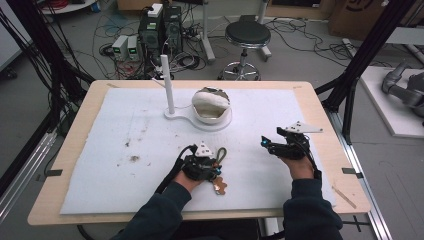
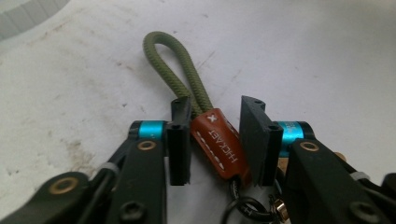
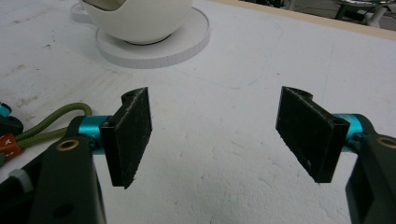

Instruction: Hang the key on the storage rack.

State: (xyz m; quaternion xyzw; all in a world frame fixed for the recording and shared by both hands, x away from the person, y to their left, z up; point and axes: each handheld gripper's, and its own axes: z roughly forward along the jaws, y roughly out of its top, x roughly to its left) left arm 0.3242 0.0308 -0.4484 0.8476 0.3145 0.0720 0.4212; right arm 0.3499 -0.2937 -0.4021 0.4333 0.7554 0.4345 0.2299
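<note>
While the left gripper (image 2: 215, 140) sits low on the white mat (image 1: 125, 130), its jaws straddle the keychain strap (image 2: 219, 144) near the orange leather tag, not quite clamped. That's well in front of the white bowl stand (image 1: 210, 117). Right gripper (image 3: 219, 135) hangs wide open, nothing in it.

Key ring (image 2: 243, 210) cut off below

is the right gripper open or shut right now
Open. In the right gripper view the right gripper has its two black jaws standing wide apart, with bare white mat between them and nothing held.
</note>
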